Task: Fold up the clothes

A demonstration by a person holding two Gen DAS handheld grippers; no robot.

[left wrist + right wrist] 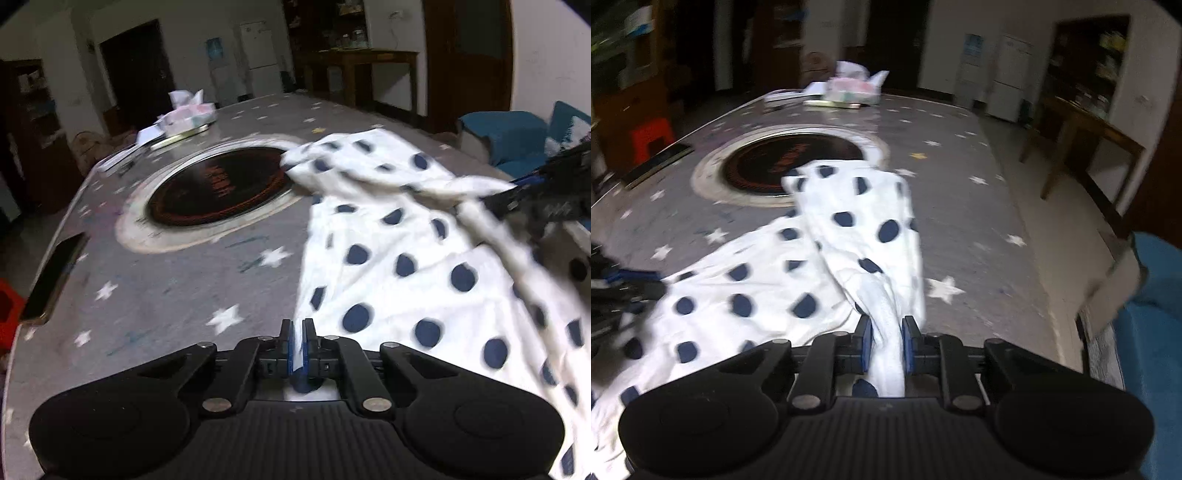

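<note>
A white garment with dark blue polka dots (406, 258) lies spread on the grey star-patterned table (166, 288); it also shows in the right wrist view (768, 280). My left gripper (297, 332) is shut on the garment's near edge, a thin strip of cloth between its blue pads. My right gripper (887, 332) is shut on a bunched part of the garment and lifts it off the table. The right gripper shows at the right of the left wrist view (546, 188), cloth stretched to it. The left gripper shows blurred at the left of the right wrist view (613, 291).
A round dark hotplate (218, 184) is set in the table's middle; the garment's far end reaches its rim. A phone (55, 273) lies near the left edge. A tissue pack (188, 114) and papers sit at the far end. A blue sofa (1156, 332) stands to the right.
</note>
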